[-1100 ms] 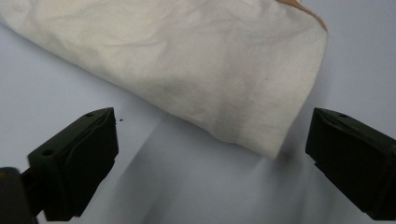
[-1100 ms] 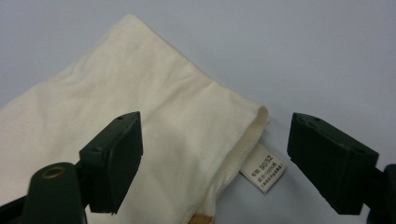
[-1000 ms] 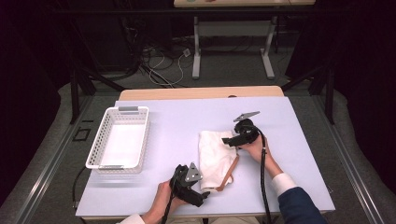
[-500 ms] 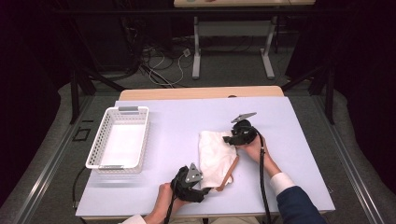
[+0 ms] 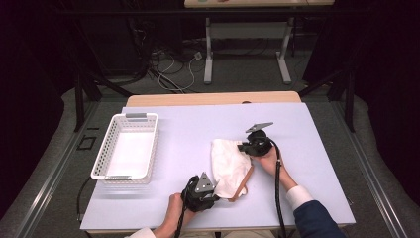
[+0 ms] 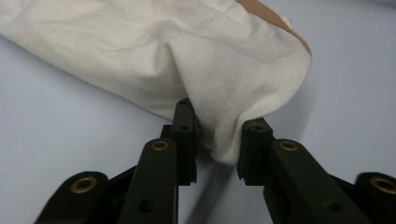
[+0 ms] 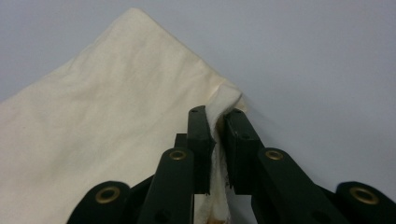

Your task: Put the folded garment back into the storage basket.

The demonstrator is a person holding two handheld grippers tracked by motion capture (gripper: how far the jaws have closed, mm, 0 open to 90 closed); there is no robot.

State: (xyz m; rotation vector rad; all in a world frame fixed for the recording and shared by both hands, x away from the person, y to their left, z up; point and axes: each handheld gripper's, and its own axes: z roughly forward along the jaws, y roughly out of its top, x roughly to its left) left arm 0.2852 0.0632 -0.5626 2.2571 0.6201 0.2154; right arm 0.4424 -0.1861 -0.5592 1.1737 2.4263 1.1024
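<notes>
We are pinching the cream cloth (image 5: pixel 229 166) at two ends at once: it is lying on the desk (image 5: pixel 188 134) with its long axis running from the left gripper (image 5: pixel 214 191) near us to the right gripper (image 5: pixel 243 147) farther off. The left fingers (image 6: pixel 184 128) have just been closing and are bunching a fold of the near corner between them. The right fingers (image 7: pixel 198 135) have just been closing too, and are clamping the far corner's thin edge, so each hand is sitting right at its own end.

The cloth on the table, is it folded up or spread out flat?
Folded. The cloth lies doubled over in a narrow shape, a brown edge peeking out underneath, and it bunches where each gripper pinches a corner.
</notes>
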